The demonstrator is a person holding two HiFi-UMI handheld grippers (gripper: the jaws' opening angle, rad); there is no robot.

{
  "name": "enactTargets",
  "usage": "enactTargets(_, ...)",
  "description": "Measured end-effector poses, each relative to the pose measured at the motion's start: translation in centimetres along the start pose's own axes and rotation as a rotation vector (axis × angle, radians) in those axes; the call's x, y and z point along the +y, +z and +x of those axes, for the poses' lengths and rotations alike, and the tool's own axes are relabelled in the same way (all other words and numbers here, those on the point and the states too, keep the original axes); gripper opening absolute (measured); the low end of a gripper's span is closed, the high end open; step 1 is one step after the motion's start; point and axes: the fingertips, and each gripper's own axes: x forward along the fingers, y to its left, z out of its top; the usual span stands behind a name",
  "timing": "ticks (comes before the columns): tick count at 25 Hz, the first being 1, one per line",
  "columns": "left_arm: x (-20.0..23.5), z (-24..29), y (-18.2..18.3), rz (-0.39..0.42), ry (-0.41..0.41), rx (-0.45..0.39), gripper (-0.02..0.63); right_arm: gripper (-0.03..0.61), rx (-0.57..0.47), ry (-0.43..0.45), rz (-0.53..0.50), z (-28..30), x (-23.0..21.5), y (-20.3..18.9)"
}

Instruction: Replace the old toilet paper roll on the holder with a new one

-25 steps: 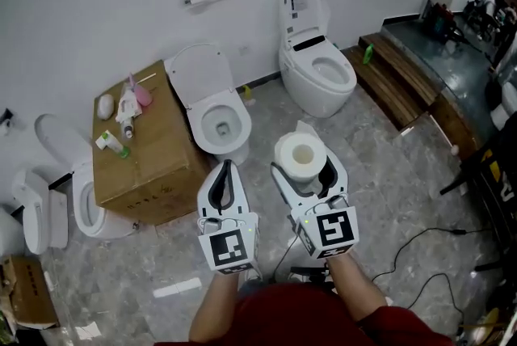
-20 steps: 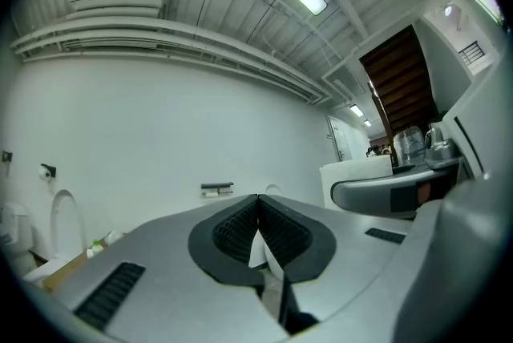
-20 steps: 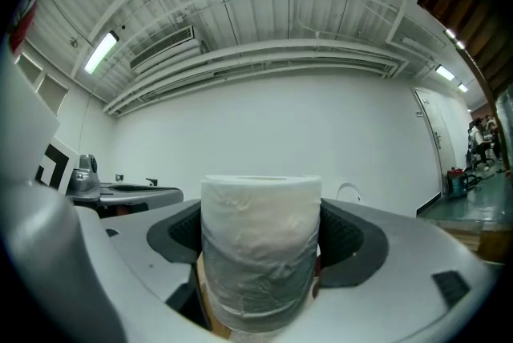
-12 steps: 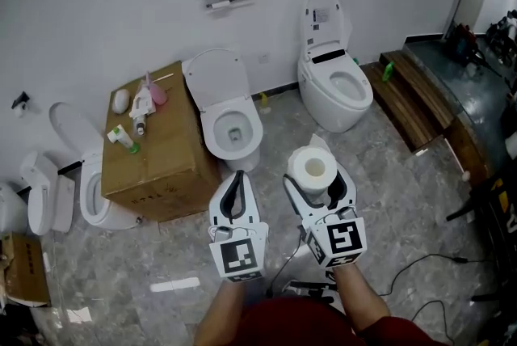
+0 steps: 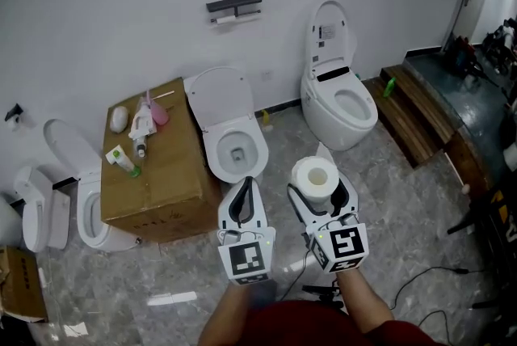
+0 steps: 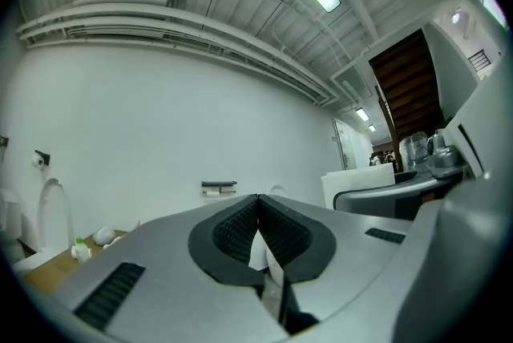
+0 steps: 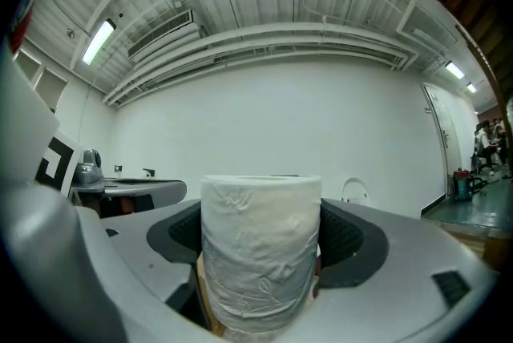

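A dark holder [image 5: 235, 5] is fixed to the white wall above the toilets, with a thin white roll [image 5: 233, 16] hanging under it. The holder [image 6: 219, 187] also shows far off in the left gripper view. My right gripper [image 5: 321, 188] is shut on a full white toilet paper roll [image 5: 313, 172], which stands upright between the pads. In the right gripper view that roll [image 7: 260, 269] fills the gap of the right gripper [image 7: 262, 237]. My left gripper [image 5: 247, 182] is shut with nothing in it, its pads meeting at the left gripper's [image 6: 258, 198] tip. Both grippers are far from the wall.
A cardboard box [image 5: 157, 166] with bottles on top stands at the left. One open toilet [image 5: 234, 146] is straight ahead, another [image 5: 339, 98] to the right, and a third [image 5: 81, 195] beside the box. Wooden steps [image 5: 414, 106] lie at the right, and cables [image 5: 428, 280] trail on the floor.
Both grippers have travelled together across the room with the person. The wall holder and toilets have slid down and to the right in the head view. Neither grip has changed.
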Motion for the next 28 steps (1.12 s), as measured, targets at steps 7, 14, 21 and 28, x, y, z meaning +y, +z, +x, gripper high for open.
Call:
enactTargets(7,7.6,5.5,0.7,-0.003,-0.010,-0.023,0.017,0.380,-0.014,-0.005,-0.008,8.8,2.9,1.3)
enactTargets(14,13.7,8.5,0.1,0.016,-0.008,-0.014,0.017,0.380,-0.031,-0.003,-0.015,14.8,5.8,1.8)
enactTargets(21,16.5,10.6,-0.2,-0.004,0.013,-0.026,0.017,0.380,-0.027,0.013,-0.025,18.1,6.7,1.5)
enactTargets(28,17.6,15.0,-2.0,-0.008,0.030,-0.010,0.017,0.380,-0.029,0.021,-0.012,22.8,4.4,0.7)
